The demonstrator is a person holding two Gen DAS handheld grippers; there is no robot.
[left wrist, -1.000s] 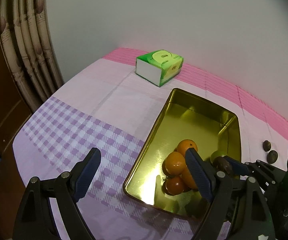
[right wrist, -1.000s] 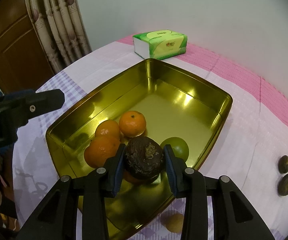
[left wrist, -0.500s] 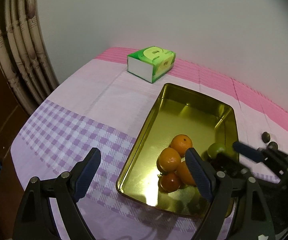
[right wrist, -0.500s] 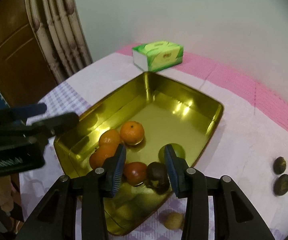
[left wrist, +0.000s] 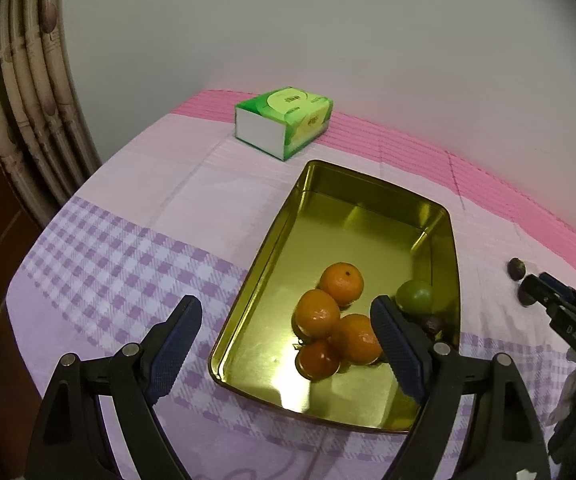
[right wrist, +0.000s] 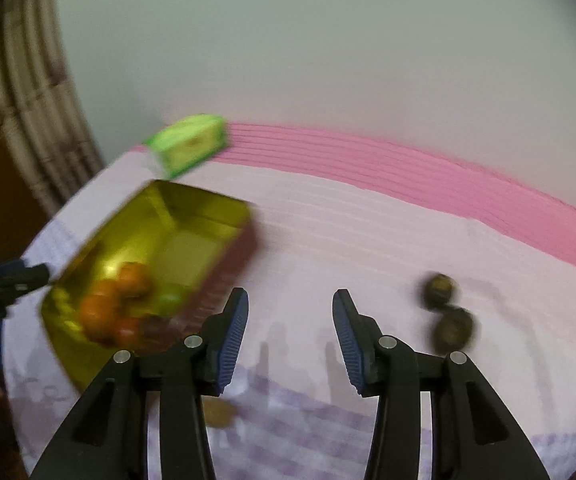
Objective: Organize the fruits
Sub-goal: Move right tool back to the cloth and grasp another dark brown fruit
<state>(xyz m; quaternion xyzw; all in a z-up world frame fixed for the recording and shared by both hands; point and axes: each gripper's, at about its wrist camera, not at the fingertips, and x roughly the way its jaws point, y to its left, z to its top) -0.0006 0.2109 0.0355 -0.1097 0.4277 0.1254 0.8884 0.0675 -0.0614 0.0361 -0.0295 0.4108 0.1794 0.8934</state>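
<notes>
The gold tray holds three oranges, a red fruit, a green fruit and a dark brown fruit against its right wall. My left gripper hovers open over the tray's near left part and holds nothing. In the blurred right wrist view the tray lies to the left. My right gripper is over bare cloth, its jaws opening with nothing between them. Two dark fruits lie just to its right on the cloth.
A green tissue box stands behind the tray near the wall. A small tan fruit lies on the cloth under my right gripper's left finger. Curtains and the table's rounded edge are at the left.
My right gripper let the dark brown fruit go into the tray, then swung right, away from the tray and toward the two dark fruits. The left gripper hardly moved.
</notes>
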